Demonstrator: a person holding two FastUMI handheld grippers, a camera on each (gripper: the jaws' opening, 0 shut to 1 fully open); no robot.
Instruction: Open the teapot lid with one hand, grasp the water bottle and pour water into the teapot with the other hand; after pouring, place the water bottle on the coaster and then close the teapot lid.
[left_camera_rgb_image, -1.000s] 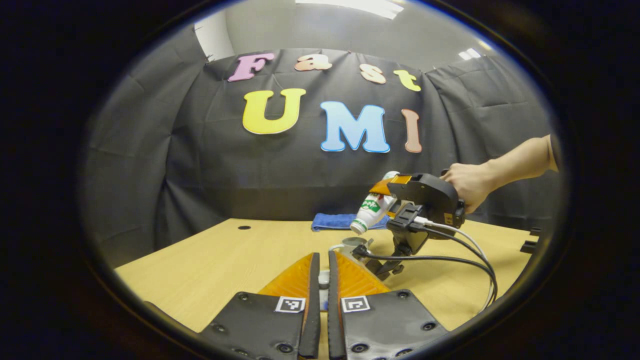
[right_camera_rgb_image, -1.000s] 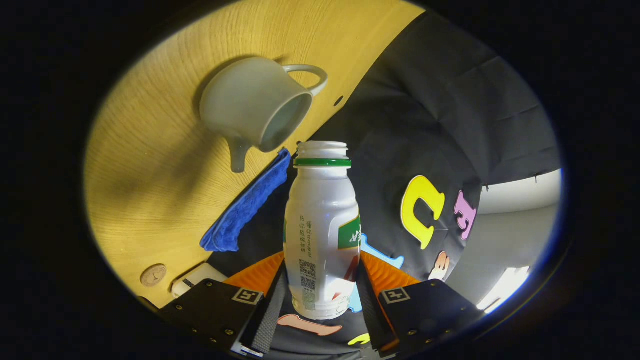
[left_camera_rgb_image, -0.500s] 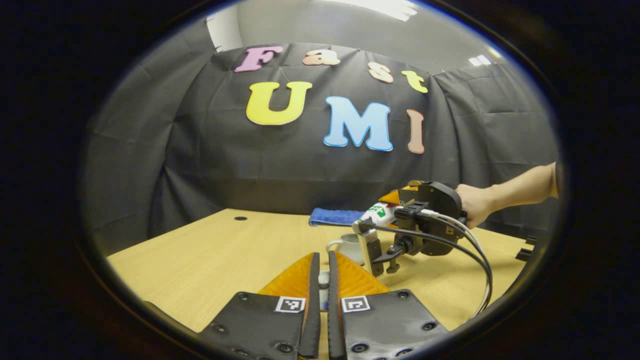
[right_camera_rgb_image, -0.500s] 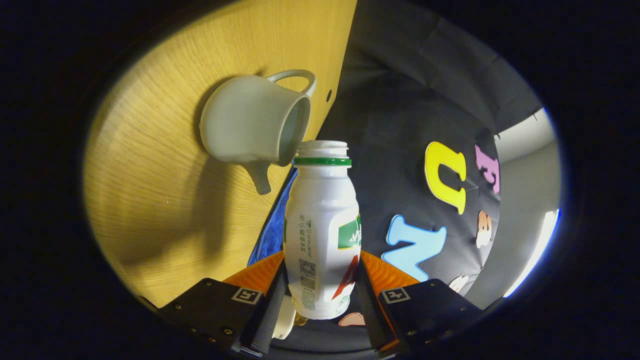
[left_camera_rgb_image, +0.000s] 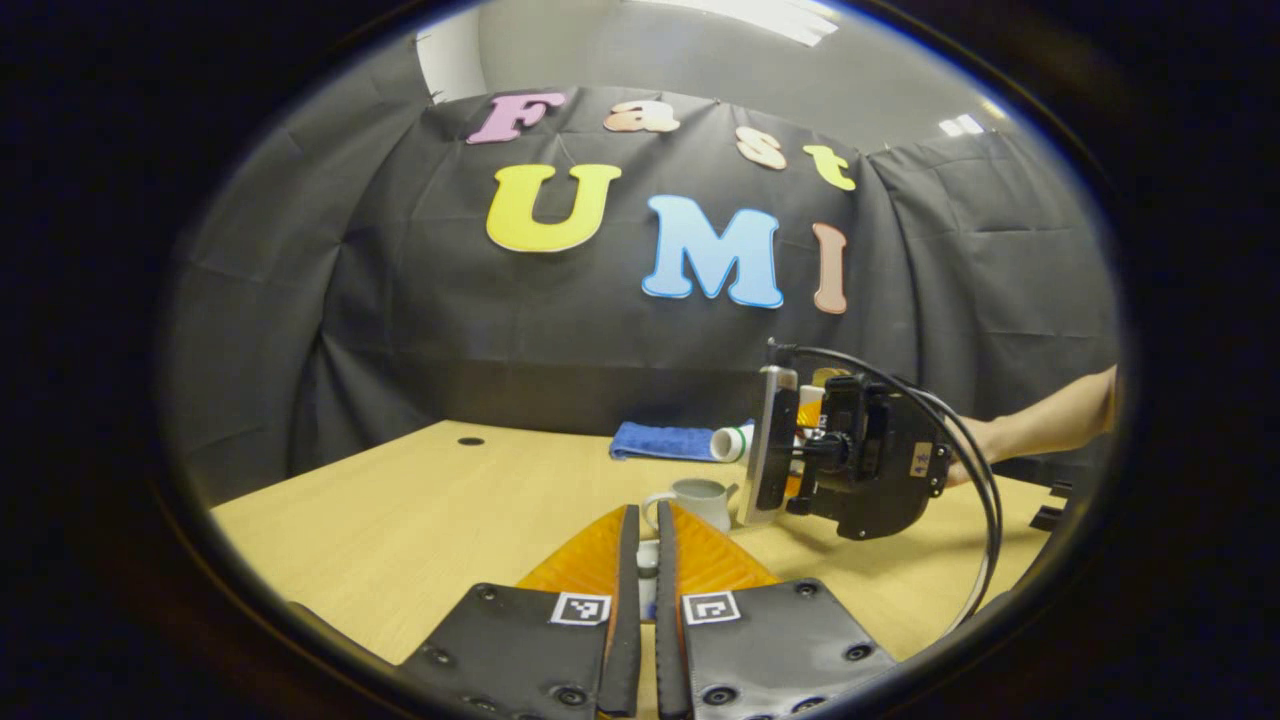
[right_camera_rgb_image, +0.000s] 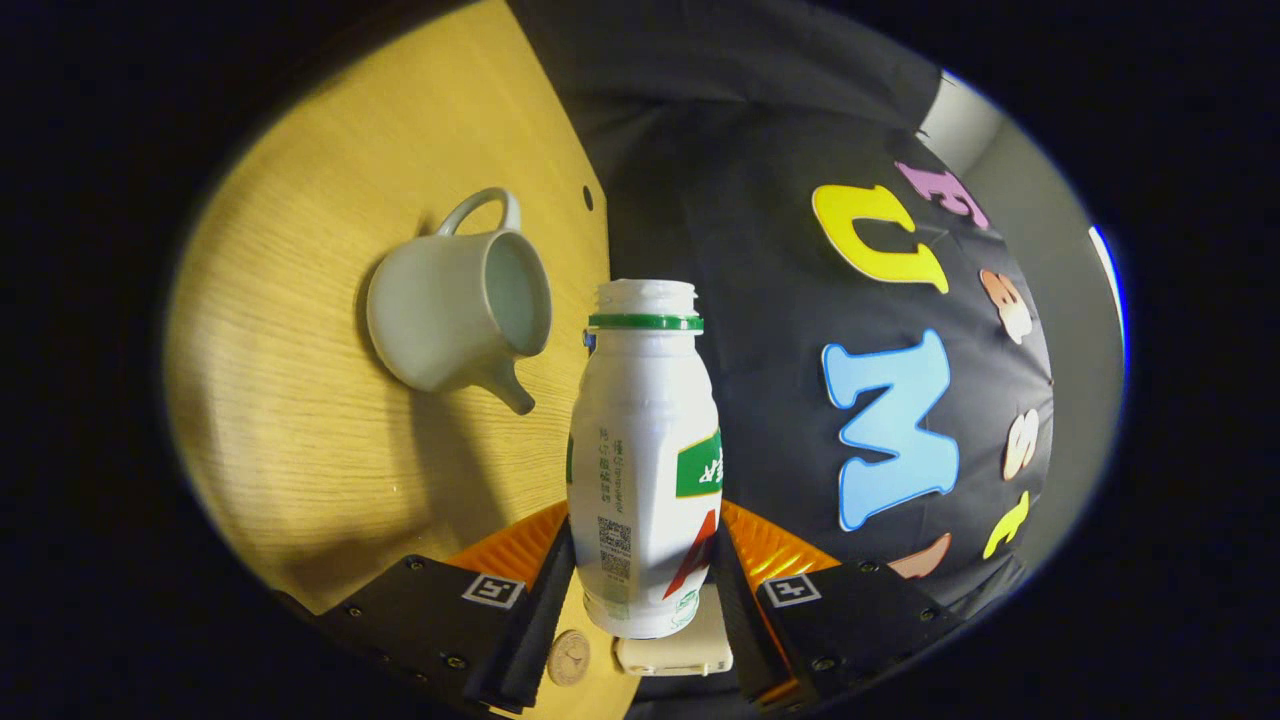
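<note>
A pale lidless teapot (right_camera_rgb_image: 450, 300) stands on the wooden table (right_camera_rgb_image: 300, 420), its opening bare; it also sits just past my left fingers (left_camera_rgb_image: 695, 497). My right gripper (right_camera_rgb_image: 645, 530) is shut on a white bottle (right_camera_rgb_image: 645, 440) with a green neck ring and no cap. In the left gripper view the bottle (left_camera_rgb_image: 733, 442) lies about level in the right gripper (left_camera_rgb_image: 810, 420), right of and above the teapot. My left gripper (left_camera_rgb_image: 641, 520) is shut on a small whitish piece, the teapot lid (left_camera_rgb_image: 648, 558), mostly hidden between the fingers. A round brown coaster (right_camera_rgb_image: 567, 657) lies under the right gripper.
A folded blue cloth (left_camera_rgb_image: 665, 441) lies at the table's back edge. A beige block (right_camera_rgb_image: 672, 652) rests beside the coaster. A small dark hole (left_camera_rgb_image: 470, 440) marks the far left of the table. The person's forearm (left_camera_rgb_image: 1050, 420) and cables (left_camera_rgb_image: 985, 500) reach in from the right.
The right gripper has swung the bottle up from its mouth-down tilt over the teapot to about level and drawn it right. The left gripper has kept still, shut on the lid.
</note>
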